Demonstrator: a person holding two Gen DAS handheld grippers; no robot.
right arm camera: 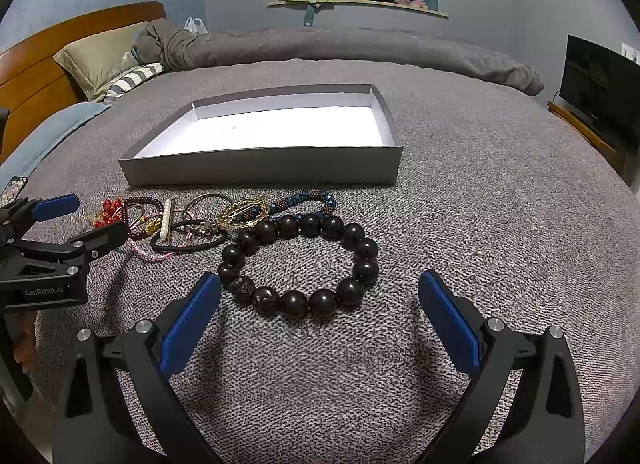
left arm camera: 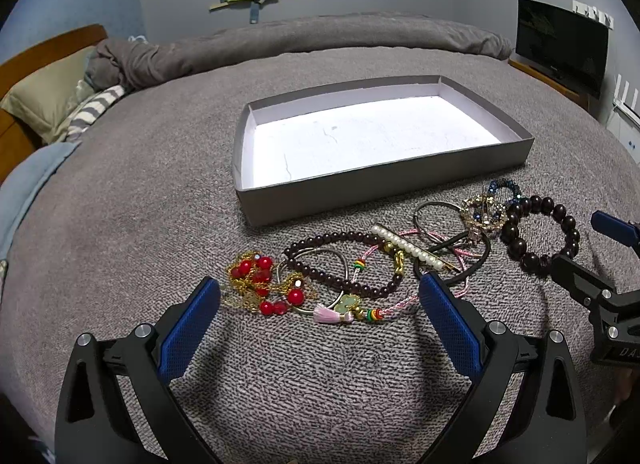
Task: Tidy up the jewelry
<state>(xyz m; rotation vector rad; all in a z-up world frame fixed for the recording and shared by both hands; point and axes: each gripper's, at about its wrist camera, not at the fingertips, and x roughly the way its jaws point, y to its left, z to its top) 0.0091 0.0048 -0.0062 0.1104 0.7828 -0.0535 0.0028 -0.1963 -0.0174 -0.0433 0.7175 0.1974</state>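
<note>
Jewelry lies in a loose row on the grey blanket [left arm camera: 120,224], just in front of the grey tray [left arm camera: 380,180], none of it inside. Your left wrist view separates the pieces best: one red-bead and gold-chain cluster [left arm camera: 262,280], one small dark bead bracelet [left arm camera: 344,264], one pearl bar clip [left arm camera: 408,246], one pink cord bracelet [left arm camera: 384,310] with a tassel, one black hair tie [left arm camera: 476,264], one gold filigree piece [left arm camera: 482,212] and one large dark bead bracelet [left arm camera: 540,232]. The thin metal rings overlap, so you cannot count them with certainty.

Your right wrist view shows what the left does not: the large bracelet [right arm camera: 300,264] lying as a full ring of fifteen beads, and one blue beaded strand [right arm camera: 308,200] touching its far side.

Your left gripper [left arm camera: 320,294] stands wide open with the red cluster and pink cord between its fingertips, holding nothing. Your right gripper [right arm camera: 320,288] is likewise spread wide, straddling the near edge of the large bracelet, gripping nothing.
</note>
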